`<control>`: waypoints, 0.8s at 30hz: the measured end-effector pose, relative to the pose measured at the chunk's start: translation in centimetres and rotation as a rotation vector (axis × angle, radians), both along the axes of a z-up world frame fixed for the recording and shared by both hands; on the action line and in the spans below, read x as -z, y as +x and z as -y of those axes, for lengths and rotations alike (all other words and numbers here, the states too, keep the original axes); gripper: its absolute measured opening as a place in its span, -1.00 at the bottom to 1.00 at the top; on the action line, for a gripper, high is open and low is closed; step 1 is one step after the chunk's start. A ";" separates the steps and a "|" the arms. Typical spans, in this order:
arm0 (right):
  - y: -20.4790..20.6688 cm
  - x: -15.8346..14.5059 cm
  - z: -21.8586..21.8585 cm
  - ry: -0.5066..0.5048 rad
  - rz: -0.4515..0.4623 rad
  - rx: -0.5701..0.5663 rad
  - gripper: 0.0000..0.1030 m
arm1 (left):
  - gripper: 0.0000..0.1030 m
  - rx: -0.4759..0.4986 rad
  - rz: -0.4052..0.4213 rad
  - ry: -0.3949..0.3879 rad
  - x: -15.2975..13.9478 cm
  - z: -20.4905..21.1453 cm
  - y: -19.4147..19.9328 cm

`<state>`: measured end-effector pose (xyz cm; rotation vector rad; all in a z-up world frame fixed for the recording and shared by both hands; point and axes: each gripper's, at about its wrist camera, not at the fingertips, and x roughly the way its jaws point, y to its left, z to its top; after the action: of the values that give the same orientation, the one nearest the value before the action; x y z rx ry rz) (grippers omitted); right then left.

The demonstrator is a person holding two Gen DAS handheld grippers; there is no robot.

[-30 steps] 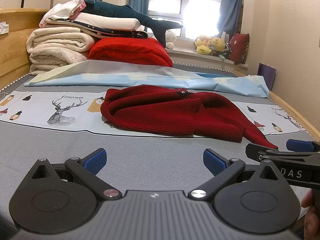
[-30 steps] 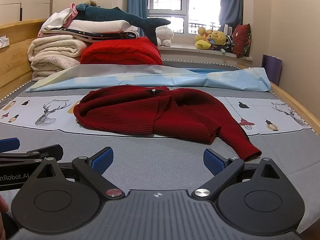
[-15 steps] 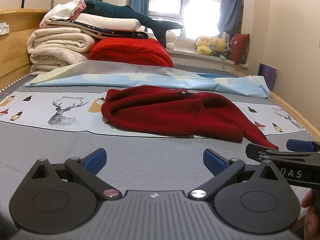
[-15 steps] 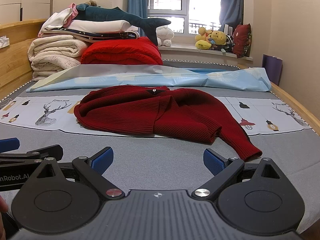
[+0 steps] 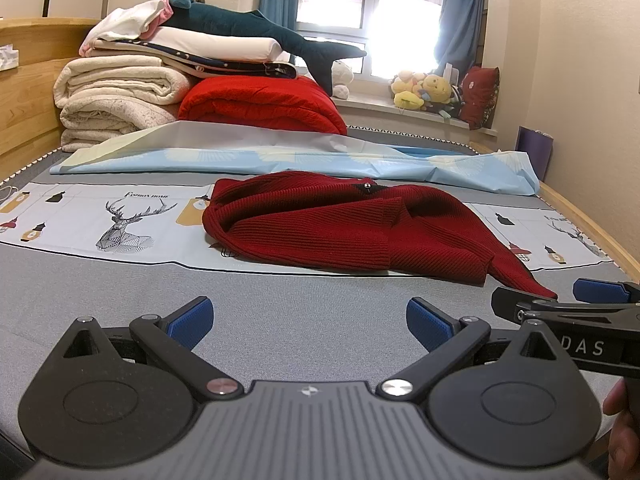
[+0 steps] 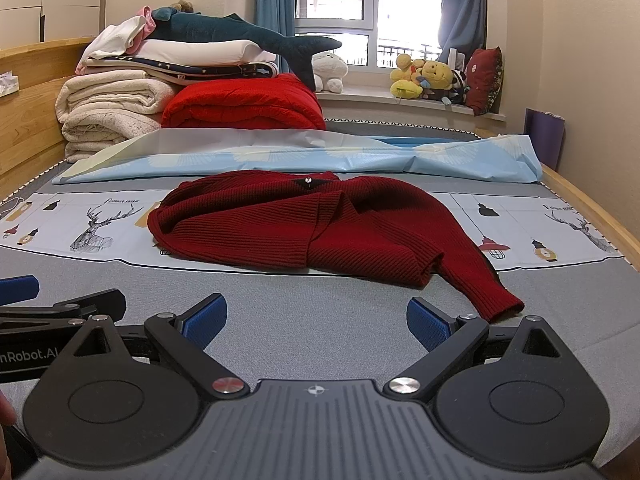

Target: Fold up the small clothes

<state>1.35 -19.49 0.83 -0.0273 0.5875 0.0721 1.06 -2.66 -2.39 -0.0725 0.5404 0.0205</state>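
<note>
- The red sweater [image 5: 344,228] lies in a rumpled heap on the bed [image 5: 280,312], partly on a printed sheet [image 5: 100,216] and partly on the grey cover; it sits mid-bed, where both grippers can get at it from the near edge.
- One sleeve [image 6: 480,280] trails toward the near right, its cuff on the grey cover just ahead of the right gripper [image 6: 316,320]. That loose end looks like the easiest first hold.
- The body is doubled over on itself, with a flap crossing the front, so it likely needs spreading flat before any fold will hold shape.
- The left gripper [image 5: 308,320] hovers low over the bed, its fingers [image 5: 192,316] spread wide and holding nothing.
- The right gripper sits beside it at the same height, fingers [image 6: 428,322] likewise released and empty. Each shows at the edge of the other's view, so the pair are close together, side by side.
- Both are short of the sweater and not touching it; judged from this, folding has not begun.
- Blankets [image 5: 116,96], a red quilt [image 5: 260,104] and a plush shark [image 5: 256,28] are stacked at the far end, well apart from the sweater, leaving the middle free for work.
</note>
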 end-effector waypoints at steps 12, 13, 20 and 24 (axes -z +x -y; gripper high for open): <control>1.8 -4.2 4.5 0.063 0.110 0.021 0.78 | 0.18 0.009 -0.004 0.065 0.4 -0.4 0.3; 2.7 -4.6 5.0 0.057 0.121 0.017 0.69 | 0.11 0.007 -0.014 0.066 0.7 -0.3 0.7; 7.3 -2.6 9.9 0.106 0.089 0.059 -0.21 | -0.56 0.043 -0.079 0.016 1.8 0.6 6.6; 7.6 -2.4 11.1 0.162 0.084 0.054 -0.23 | -0.59 0.038 -0.124 -0.049 4.2 1.9 12.7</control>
<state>8.96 -30.54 3.20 0.1426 0.4968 0.0653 13.77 -4.52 -6.54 -0.1097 0.6663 -0.0259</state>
